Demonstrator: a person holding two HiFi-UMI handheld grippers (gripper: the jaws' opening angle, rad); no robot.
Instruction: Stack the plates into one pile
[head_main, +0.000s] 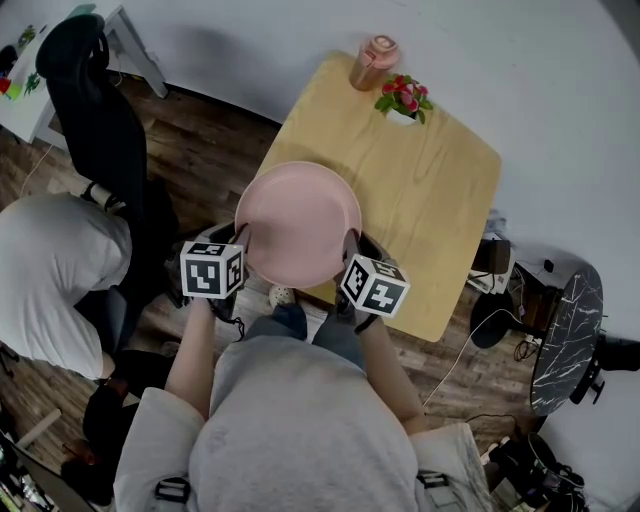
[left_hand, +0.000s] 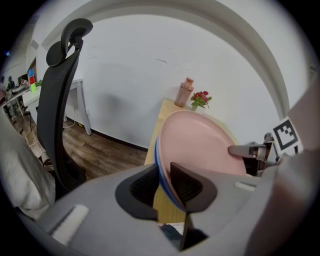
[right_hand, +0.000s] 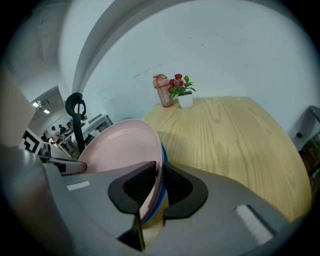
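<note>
Step in hand, as judged: setting down the pile of two, a round pink plate (head_main: 298, 222) nested on a blue plate (left_hand: 158, 167) seen only as a rim, on the light wooden worktop (head_main: 430, 190). Held now over the near left corner, partly overhanging the edge; cannot tell whether touching the wood. To do it well: keep both sides level, carry further in from the edge, lower flat, release both sides together and only once fully supported. Stay clear of the pink bottle (head_main: 374, 62) and small potted flowers (head_main: 404, 98) at the far edge, well apart at present. Left gripper (head_main: 241, 243): fingers (left_hand: 187, 182) partly closed, clamped on the left rim of both plates. Right gripper (head_main: 351, 248): fingers (right_hand: 135, 187) set narrower, clamped on the right rim of both.
</note>
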